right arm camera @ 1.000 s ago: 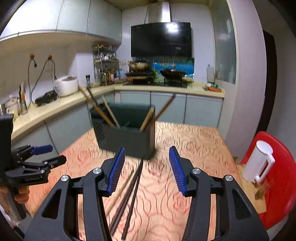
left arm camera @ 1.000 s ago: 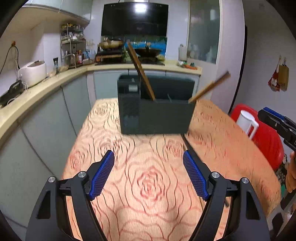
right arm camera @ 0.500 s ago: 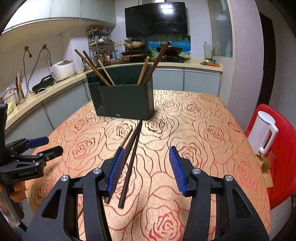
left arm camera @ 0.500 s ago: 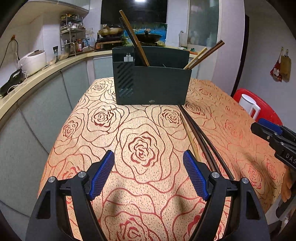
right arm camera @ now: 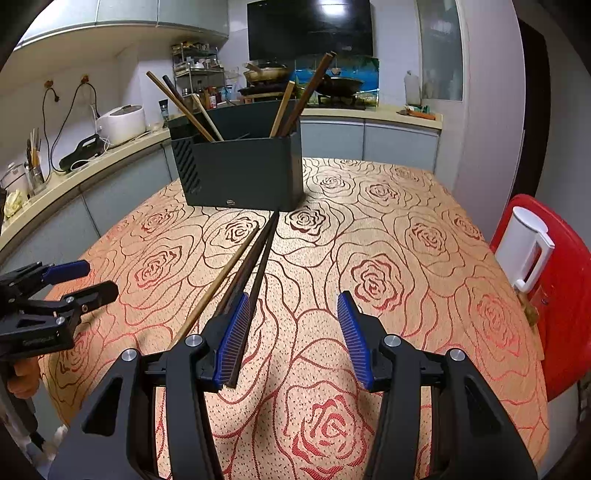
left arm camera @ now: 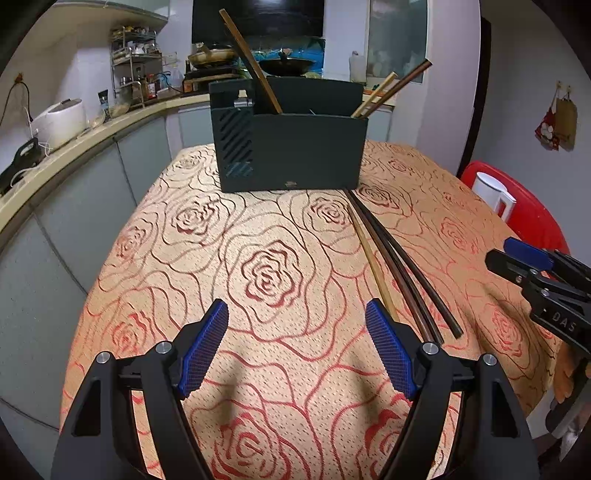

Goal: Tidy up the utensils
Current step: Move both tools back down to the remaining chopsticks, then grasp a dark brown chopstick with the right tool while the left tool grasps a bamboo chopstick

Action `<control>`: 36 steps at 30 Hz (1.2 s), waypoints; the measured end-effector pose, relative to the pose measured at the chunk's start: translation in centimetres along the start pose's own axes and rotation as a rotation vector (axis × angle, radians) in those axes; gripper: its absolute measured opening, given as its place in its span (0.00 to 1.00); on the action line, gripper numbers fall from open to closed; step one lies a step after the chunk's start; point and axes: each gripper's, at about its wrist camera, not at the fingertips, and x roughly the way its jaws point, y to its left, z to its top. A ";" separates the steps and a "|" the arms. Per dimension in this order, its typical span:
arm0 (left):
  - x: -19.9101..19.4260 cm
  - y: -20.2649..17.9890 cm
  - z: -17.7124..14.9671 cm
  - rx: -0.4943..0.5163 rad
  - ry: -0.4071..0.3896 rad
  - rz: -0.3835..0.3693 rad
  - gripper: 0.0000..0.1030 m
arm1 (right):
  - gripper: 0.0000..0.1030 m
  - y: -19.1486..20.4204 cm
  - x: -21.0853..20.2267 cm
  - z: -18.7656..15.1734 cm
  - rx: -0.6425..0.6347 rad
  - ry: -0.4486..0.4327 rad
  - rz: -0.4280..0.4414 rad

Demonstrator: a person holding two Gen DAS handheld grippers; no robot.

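Wall bags (left arm camera: 557, 122): left cam only

- Indoor light was moderate; ceiling-lamp glare reflected in the dark range hood (right arm camera: 310, 27).
- Soft shadows lay on the tabletop (left arm camera: 295, 369).
- Fisheye bending and black vignette marked the edges; focus was sharp.

Home kitchen: woks (left arm camera: 286, 65) on stove, rice cooker (right arm camera: 122, 123), countertop (right arm camera: 88, 162).

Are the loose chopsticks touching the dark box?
Cannot tell. In both wrist views the chopsticks run right up to the box; neither plainly shows contact or a gap.
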 end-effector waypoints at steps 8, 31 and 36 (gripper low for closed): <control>-0.2 -1.6 -2.2 0.031 0.055 -0.056 0.72 | 0.47 -0.7 0.3 -0.2 0.021 0.011 0.003; 1.0 -4.6 -4.8 0.146 0.074 -0.047 0.51 | 0.47 -0.5 0.5 -1.7 -0.009 0.047 0.010; 1.2 -3.2 -4.4 0.097 0.079 -0.029 0.44 | 0.47 1.1 0.9 -3.1 -0.059 0.087 0.053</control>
